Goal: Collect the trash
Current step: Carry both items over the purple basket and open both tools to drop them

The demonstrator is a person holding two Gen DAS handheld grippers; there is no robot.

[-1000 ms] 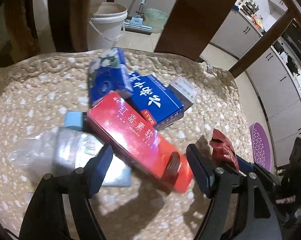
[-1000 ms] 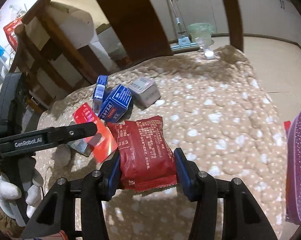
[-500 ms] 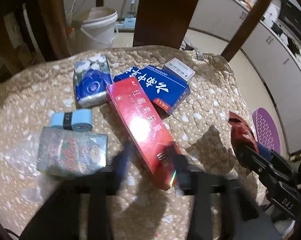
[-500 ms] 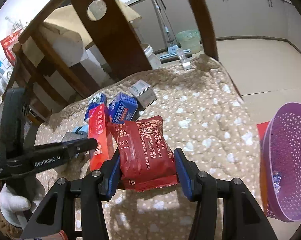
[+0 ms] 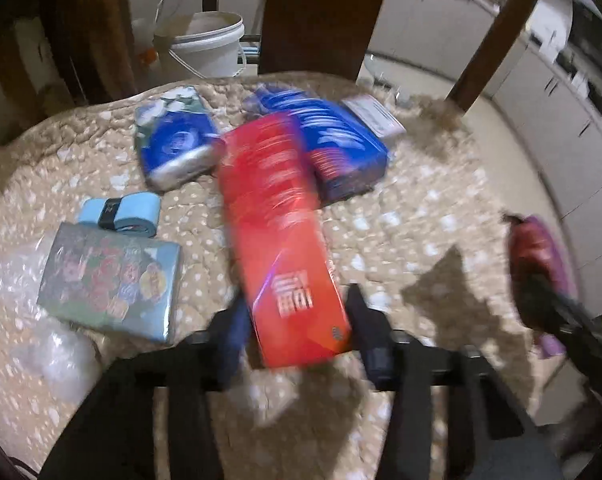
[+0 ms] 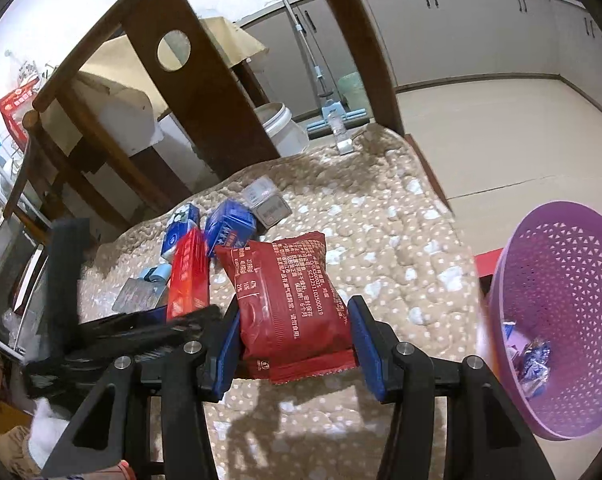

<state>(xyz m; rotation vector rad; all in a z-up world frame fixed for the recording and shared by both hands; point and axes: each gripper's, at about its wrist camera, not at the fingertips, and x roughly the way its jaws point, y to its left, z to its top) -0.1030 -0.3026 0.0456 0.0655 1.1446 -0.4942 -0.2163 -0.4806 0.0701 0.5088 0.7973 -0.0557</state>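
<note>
Since a second ago you have lifted the red snack packet (image 6: 291,300) clear of the quilted chair cushion (image 6: 385,240) and swung it toward the purple basket (image 6: 561,320), which now fills the right side of the right wrist view. Your right tongs (image 6: 293,344) are clenched on that packet, their blue pads pressing its lower sides, with the crimped bottom edge hanging just below them. The packet hangs over the cushion, not yet over the basket. A few wrappers lie in the basket's bottom.

Your left tongs (image 5: 297,320) have closed in around the near end of the long red box (image 5: 281,232). The left wrist view is blurred by motion, so you cannot tell whether the fingers are pressing the box or only flanking it. The box's near end sits between them; its far end lies over the dark blue box (image 5: 333,148).

On the cushion, a blue tissue pack (image 5: 175,136) lies just left of the red box's far end, and a small grey-white box (image 5: 375,114) sits beside the dark blue one on its right. Nearer you on the left are a light blue roll (image 5: 119,214) and, touching it, a flat pack with a floral print (image 5: 109,280), which rests on clear plastic wrap (image 5: 13,276). A white bucket (image 5: 209,48) stands on the floor behind the chair back.
</note>
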